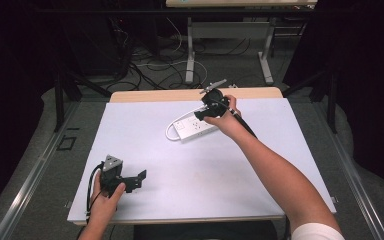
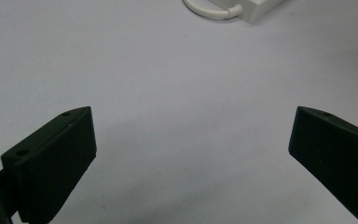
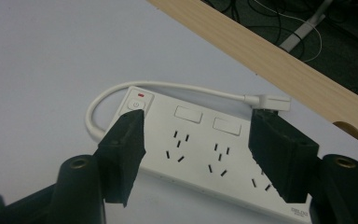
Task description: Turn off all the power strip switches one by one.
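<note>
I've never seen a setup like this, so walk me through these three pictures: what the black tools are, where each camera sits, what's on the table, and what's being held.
A person sits at a white table with a handheld two-jaw tool in each hand. The high view looks down from above. The left gripper rests near the table's front edge, jaws wide apart and holding nothing. The right gripper is stretched out over a white power strip, the one item lying there, with its cord looped beside it. The other two pictures come from cameras riding on each tool. In the right one, the jaws straddle the strip, apparently without gripping it.
</note>
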Demonstrator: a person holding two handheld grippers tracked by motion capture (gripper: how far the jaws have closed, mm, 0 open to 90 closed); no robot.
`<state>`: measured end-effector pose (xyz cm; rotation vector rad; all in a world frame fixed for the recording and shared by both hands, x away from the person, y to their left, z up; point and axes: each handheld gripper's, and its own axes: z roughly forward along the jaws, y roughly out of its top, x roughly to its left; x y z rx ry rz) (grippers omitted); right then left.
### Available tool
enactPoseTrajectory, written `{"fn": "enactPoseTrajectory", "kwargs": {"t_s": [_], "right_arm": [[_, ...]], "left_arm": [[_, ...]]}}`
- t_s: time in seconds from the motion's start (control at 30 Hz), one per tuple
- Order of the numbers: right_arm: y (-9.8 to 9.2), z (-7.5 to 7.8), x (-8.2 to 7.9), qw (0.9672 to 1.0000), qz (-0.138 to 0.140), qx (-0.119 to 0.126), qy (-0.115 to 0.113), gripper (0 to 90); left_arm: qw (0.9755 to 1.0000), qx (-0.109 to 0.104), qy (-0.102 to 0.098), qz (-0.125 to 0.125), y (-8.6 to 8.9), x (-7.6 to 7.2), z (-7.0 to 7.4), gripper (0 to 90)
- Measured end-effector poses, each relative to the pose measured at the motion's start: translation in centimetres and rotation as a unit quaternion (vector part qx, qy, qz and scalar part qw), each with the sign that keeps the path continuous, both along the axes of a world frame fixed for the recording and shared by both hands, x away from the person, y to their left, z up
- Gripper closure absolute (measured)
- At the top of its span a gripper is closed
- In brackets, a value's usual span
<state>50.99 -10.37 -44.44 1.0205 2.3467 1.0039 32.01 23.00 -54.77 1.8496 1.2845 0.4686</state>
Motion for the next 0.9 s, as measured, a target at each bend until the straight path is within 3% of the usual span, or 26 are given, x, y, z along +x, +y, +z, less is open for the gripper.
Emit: {"fn": "enactPoseTrajectory", "kwargs": {"t_s": [0.2,0.33,0.43,0.47,0.67,0.73,0.9], "right_arm": [[0.3,-0.6,0.6,0.9999,-0.007,0.015,0.004,39.9],[0.5,-1.0,1.3,0.9995,-0.012,0.017,0.023,41.3],[0.6,-1.3,1.7,0.9994,-0.008,0.024,0.023,41.3],[0.6,-1.4,2.1,0.9994,-0.011,0.015,0.029,41.5],[1.0,-1.5,3.0,0.9999,-0.011,-0.005,0.009,41.5],[1.2,-1.7,3.2,0.9998,-0.015,0.005,0.012,41.4],[1.5,-2.5,3.8,0.9995,-0.028,0.002,0.015,41.5]], "left_arm": [[1.0000,0.001,0.001,-0.001,0.0,0.0,0.0,0.6],[1.0000,0.001,0.001,-0.002,0.0,0.1,0.0,0.6],[1.0000,-0.001,-0.003,0.000,0.0,0.1,-0.1,0.6],[1.0000,-0.002,-0.004,0.000,-0.1,0.1,-0.1,0.6],[1.0000,-0.002,-0.003,0.000,0.0,0.1,-0.1,0.6],[1.0000,-0.002,-0.003,0.000,0.0,0.1,-0.1,0.6],[1.0000,-0.003,-0.003,-0.001,0.0,0.1,-0.1,0.6]]}}
